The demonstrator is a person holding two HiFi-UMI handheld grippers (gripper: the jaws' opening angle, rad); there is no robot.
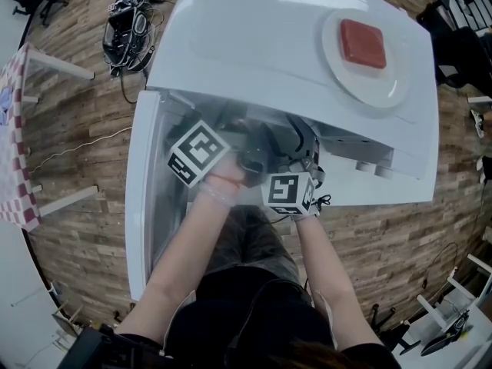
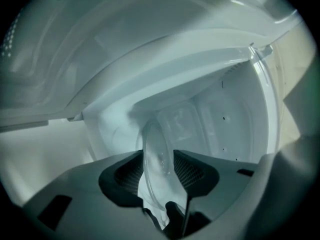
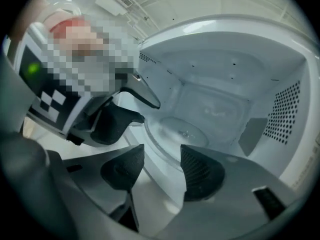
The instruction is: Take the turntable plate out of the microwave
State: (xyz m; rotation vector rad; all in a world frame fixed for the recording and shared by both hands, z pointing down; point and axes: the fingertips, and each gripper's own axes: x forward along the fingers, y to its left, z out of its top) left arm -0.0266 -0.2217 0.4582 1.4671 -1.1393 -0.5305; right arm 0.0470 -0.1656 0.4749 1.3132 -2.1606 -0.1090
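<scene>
The white microwave (image 1: 261, 44) stands with its door (image 1: 141, 206) swung open to the left. Its clear glass turntable plate (image 3: 182, 133) lies in the cavity, the near rim lifted. My left gripper (image 2: 159, 170) is shut on that rim, and in its own view the plate (image 2: 156, 154) stands on edge between the dark pads. The right gripper view shows the left gripper (image 3: 131, 111) at the plate's left side. My right gripper (image 3: 161, 170) is open at the cavity mouth, the plate's near rim between its pads (image 3: 200, 173) without touching them. Both marker cubes (image 1: 198, 154) (image 1: 290, 193) sit at the opening.
A white plate with a red block (image 1: 362, 43) rests on the microwave's top. The cavity has perforated side walls (image 3: 286, 111). Around it is wooden flooring, with a bundle of black cables (image 1: 129, 21) at the back left and a checked cloth (image 1: 15, 137) at the far left.
</scene>
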